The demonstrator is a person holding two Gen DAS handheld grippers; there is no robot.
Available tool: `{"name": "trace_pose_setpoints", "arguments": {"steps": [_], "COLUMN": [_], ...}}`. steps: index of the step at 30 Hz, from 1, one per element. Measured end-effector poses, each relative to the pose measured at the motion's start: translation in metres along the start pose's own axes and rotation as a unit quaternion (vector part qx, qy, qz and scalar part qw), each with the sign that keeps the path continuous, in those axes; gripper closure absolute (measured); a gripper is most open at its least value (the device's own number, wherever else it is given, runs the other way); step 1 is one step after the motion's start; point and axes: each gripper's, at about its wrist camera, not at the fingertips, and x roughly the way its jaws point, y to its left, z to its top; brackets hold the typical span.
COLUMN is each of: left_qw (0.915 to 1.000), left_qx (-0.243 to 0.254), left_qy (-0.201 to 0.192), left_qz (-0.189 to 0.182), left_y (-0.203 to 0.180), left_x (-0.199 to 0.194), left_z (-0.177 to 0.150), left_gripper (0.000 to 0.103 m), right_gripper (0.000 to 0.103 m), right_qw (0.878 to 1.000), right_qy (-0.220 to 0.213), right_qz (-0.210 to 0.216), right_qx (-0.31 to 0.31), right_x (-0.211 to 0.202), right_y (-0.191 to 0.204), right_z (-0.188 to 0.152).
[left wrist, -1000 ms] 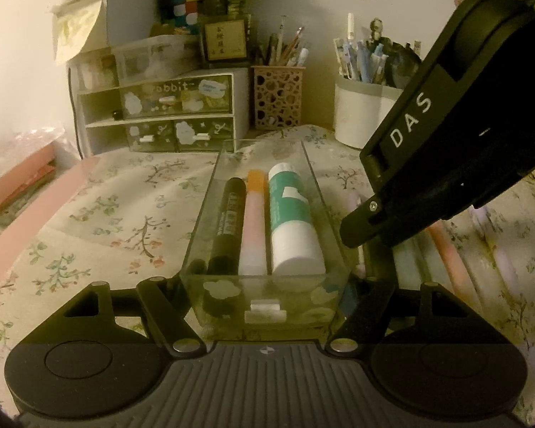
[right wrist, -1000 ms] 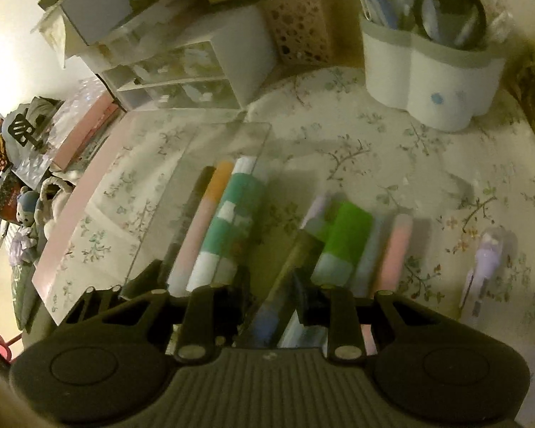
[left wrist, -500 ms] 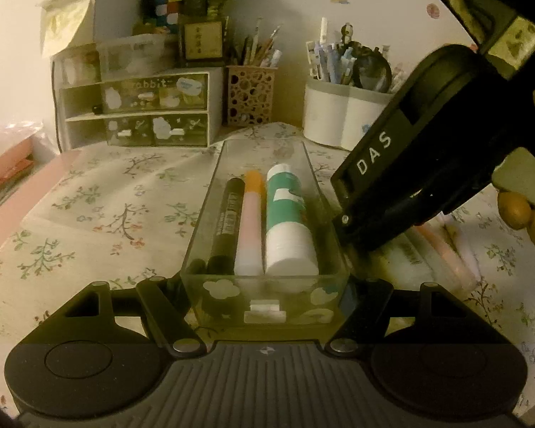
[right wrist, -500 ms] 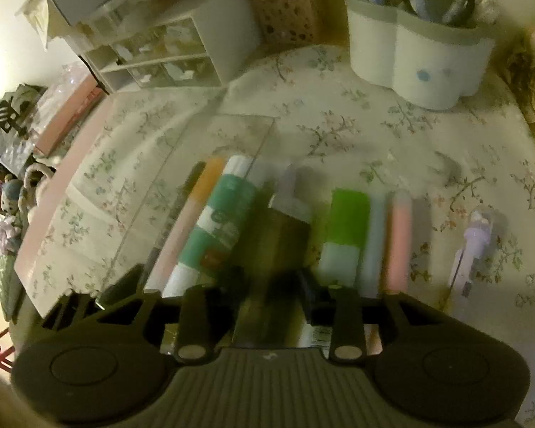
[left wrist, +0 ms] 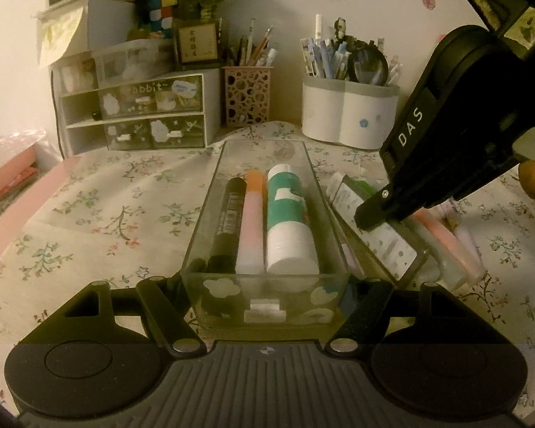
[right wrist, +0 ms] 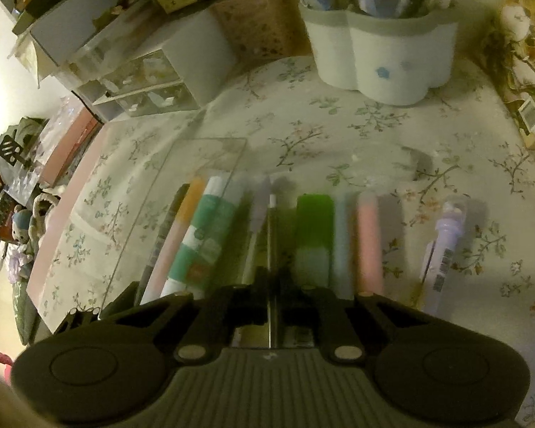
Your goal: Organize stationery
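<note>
**Q:** Clear plastic tray (left wrist: pixel 228 306): where does it stand, and what holds it?

**A:** It lies lengthwise on the floral tablecloth (left wrist: pixel 107 214). The left gripper (left wrist: pixel 267 283) is clamped across its near end, one finger on each long wall. Inside, from left to right, lie a black marker (left wrist: pixel 228 221), an orange-capped pink stick (left wrist: pixel 251 224) and a teal and white tube (left wrist: pixel 289 228). The three are parallel and touch one another.

**Q:** Which step is in hand?

**A:** Judged from the layout, it is the pick-up of the next item. The right gripper (left wrist: pixel 369 219) is clenched on a flat clear labelled pack (left wrist: pixel 392 246) that lies just beside the tray's right wall. The right wrist view shows a thin edge pinched between the closed fingers. Whether the pack is off the cloth cannot be told.

**Q:** What does the next move call for?

**A:** Probably a lift clear of the right wall, a shift left and a lowering parallel to the tube. The left gripper should keep the tray steady.

**Q:** What room is there?

**A:** A narrow strip is free between the tube and the right wall, and the far end of the tray is unoccupied. To the right of the pack lie a green-capped stick (right wrist: pixel 314 228), a pink stick (right wrist: pixel 369 235) and, well apart, a lilac pen (right wrist: pixel 446 246). The pack's neighbours are close, so a tilted lift could drag them.
</note>
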Motion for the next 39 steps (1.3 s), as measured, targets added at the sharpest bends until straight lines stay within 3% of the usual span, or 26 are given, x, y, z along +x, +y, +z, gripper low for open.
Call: {"name": "trace_pose_setpoints", "arguments": {"steps": [10, 17, 22, 27, 32, 39], "left_qw": [0.9998, 0.9984, 0.9961, 0.991, 0.99, 0.9906], "left_qx": [-0.009, -0.035, -0.045, -0.097, -0.087, -0.081], "left_qy": [-0.003, -0.008, -0.02, -0.035, -0.028, -0.027], "left_qz": [0.017, 0.044, 0.073, 0.086, 0.108, 0.106], "left_y": [-0.007, -0.015, -0.023, -0.015, -0.024, -0.024], "left_x": [0.0, 0.0, 0.001, -0.003, -0.003, -0.002], "left_z": [0.0, 0.0, -0.001, -0.004, -0.003, -0.004], "left_gripper": [0.03, 0.03, 0.03, 0.03, 0.03, 0.03], "right_gripper": [0.103, 0.103, 0.103, 0.103, 0.103, 0.103], "right_qw": [0.996, 0.994, 0.998, 0.999, 0.999, 0.997], "right_qy": [-0.056, -0.069, -0.051, -0.032, -0.017, 0.011], "right_qz": [0.012, 0.044, 0.03, 0.009, -0.012, -0.053], "right_qx": [0.064, 0.067, 0.036, 0.007, -0.026, -0.05], "right_x": [-0.029, -0.039, -0.029, -0.02, -0.012, 0.002], "right_y": [-0.012, 0.009, 0.034, 0.053, 0.074, 0.087], "right_z": [0.007, 0.015, 0.021, 0.027, 0.032, 0.035]}}
